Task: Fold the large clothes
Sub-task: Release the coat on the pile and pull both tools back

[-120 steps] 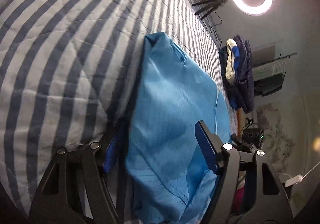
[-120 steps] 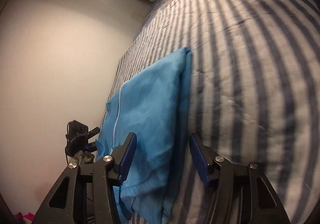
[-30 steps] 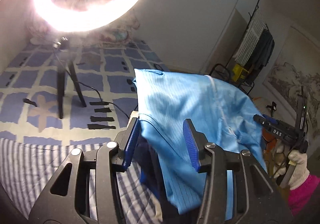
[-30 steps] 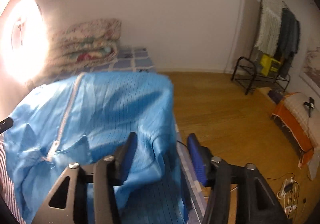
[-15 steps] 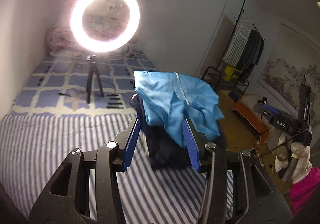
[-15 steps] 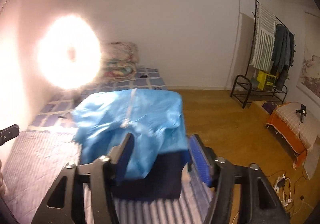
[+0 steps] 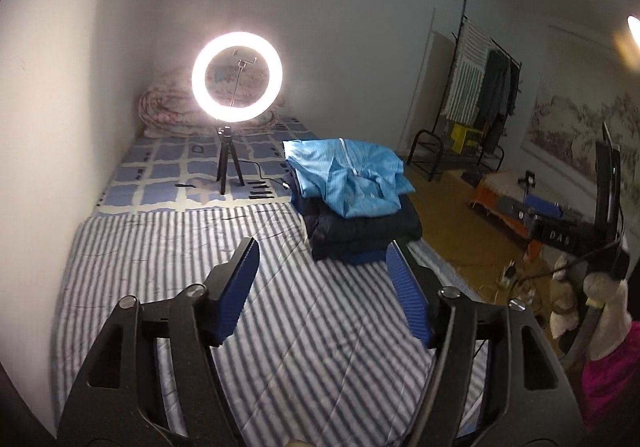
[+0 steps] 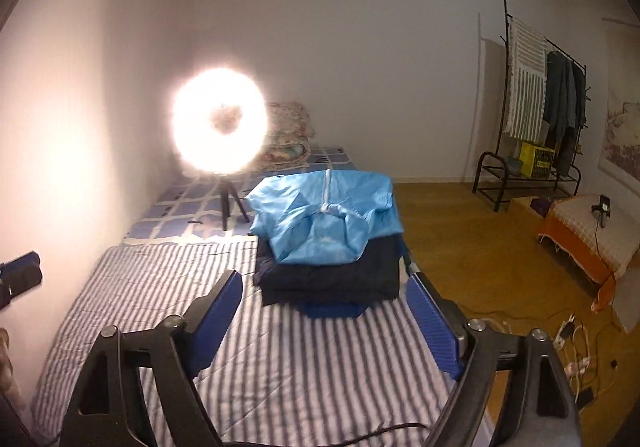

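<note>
Nearby, ring light (image 7: 237, 82) beside folded clothes stack (image 7: 352, 203), striped bed (image 7: 168, 247).

Both tongs, left (image 7: 322, 287) and right (image 8: 326, 321), just spread apart, hold nothing.

Striped bed (image 7: 180, 255) bears stacked folded clothes (image 7: 360, 223) and ring light (image 7: 237, 81).

A light blue jacket (image 7: 347, 178) is seen folded, laid on top of dark folded clothes (image 7: 362, 228).
</note>
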Tool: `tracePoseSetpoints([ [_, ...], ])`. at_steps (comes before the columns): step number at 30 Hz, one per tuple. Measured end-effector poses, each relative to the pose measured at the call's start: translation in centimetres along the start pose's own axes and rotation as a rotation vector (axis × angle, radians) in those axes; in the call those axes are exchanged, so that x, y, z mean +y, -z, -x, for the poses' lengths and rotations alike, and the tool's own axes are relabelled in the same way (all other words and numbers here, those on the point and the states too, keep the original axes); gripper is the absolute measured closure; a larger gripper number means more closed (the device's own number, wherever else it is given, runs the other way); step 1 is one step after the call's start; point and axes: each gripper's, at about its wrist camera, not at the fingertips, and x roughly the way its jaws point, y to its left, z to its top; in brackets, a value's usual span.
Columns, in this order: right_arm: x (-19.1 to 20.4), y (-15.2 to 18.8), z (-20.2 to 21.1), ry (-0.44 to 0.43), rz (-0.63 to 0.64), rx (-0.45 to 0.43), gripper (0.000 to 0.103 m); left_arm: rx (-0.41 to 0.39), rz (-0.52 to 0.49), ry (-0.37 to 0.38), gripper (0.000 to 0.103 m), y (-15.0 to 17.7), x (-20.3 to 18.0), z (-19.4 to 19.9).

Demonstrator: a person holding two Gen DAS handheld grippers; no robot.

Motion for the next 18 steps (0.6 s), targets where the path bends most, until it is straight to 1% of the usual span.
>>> tracePoseSetpoints([
  [1, 0.1, 0.6, 0.8, -0.004, -0.004, -0.005, 0.016, -0.007, -0.003, -0.004, 0.032, 0.6, -0.3, 0.7],
  [2, 0.4, 1.2, 1.5, -0.003, -0.009, -0.012, 0.015, -0.014, -0.001, -0.006, 0.027, 1.2, -0.4, 1.5],
  [4, 0.8, 2.3, 2.8, 0.004, -0.017, -0.030, 0.009, -0.027, 0.009, -0.002, 0.022, 2.4, -0.8, 2.8],
  [7, 1.2, 3.8, 3.8, 0.019, -0.021, -0.049, 0.006, -0.047, 0.002, -0.018, 0.021, 3.9, -1.4, 4.1],
  [9, 1.4, 4.8, 4.4, 0.036, -0.015, -0.063, 0.001, -0.043, -0.006, -0.027, 0.016, 4.8, -2.1, 4.4],
  [12, 1.5, 6.2, 4.9, 0.060, -0.009, -0.090, 0.000, -0.034, -0.019, -0.031, 0.010, 5.7, -2.7, 4.2],
  [14, 1.6, 6.8, 4.8, 0.062, -0.011, -0.095, 0.000, -0.033, -0.022, -0.036, 0.003, 6.3, -2.9, 4.2],
  [18, 1.5, 7.6, 4.1, 0.073, -0.009, -0.083, 0.000, -0.027, -0.038, -0.068, 0.002, 7.2, -3.2, 3.7],
])
